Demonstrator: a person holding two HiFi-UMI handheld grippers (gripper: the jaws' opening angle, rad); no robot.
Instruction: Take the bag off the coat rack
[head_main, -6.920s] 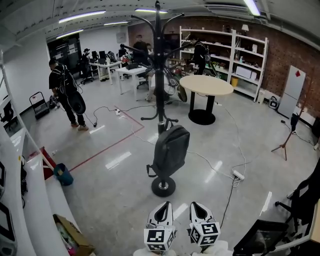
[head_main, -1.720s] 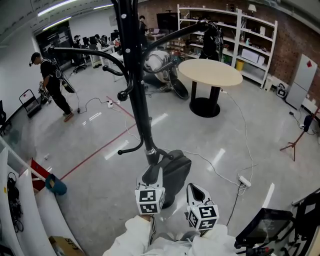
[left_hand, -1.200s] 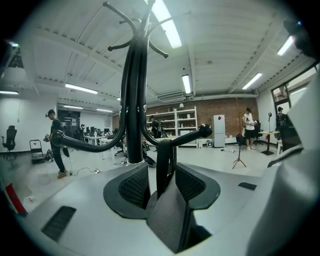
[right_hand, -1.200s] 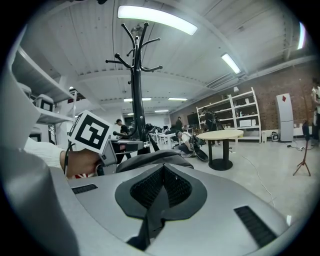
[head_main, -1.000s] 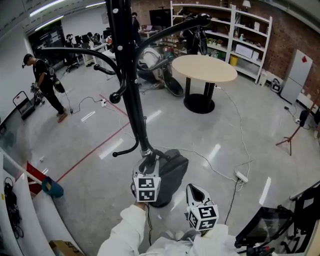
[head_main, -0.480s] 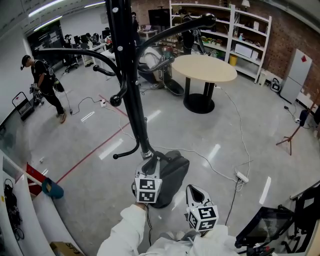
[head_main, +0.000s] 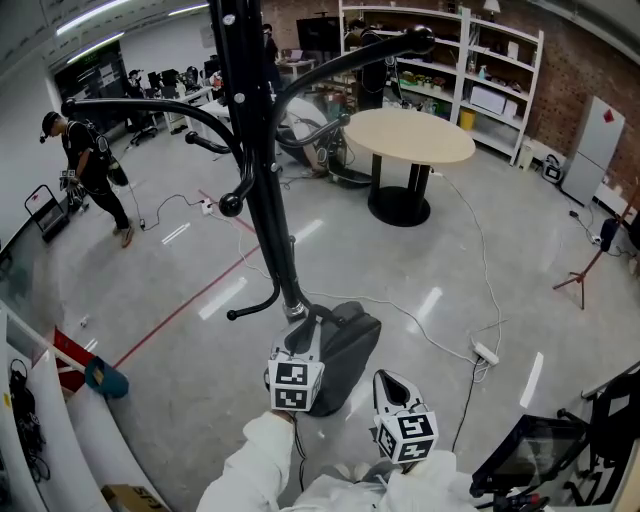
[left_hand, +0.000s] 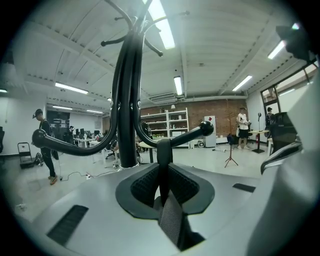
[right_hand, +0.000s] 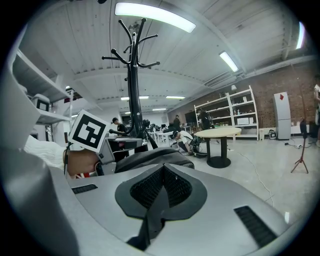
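A dark grey backpack (head_main: 345, 340) hangs low on the black coat rack (head_main: 265, 200), by the pole's foot. My left gripper (head_main: 300, 335) is at the bag's top, right beside the pole. In the left gripper view its jaws are closing on the bag's black top strap (left_hand: 162, 160), which runs up between the pads and fills the gap, with the rack pole (left_hand: 127, 110) just behind. My right gripper (head_main: 392, 385) hangs lower and nearer to me, shut and empty; in its view the backpack (right_hand: 150, 157) lies just ahead and the left gripper's marker cube (right_hand: 90, 132) shows at left.
A round table (head_main: 410, 135) stands beyond the rack, with shelves (head_main: 480, 90) along the brick wall. A cable and power strip (head_main: 484, 352) lie on the floor at right. A person (head_main: 90, 165) stands far left. Red floor tape (head_main: 190, 305) runs left of the rack.
I have come from several steps away to right over the rack. In the last second the left gripper has edged in at the bag's top; the right gripper has stayed put.
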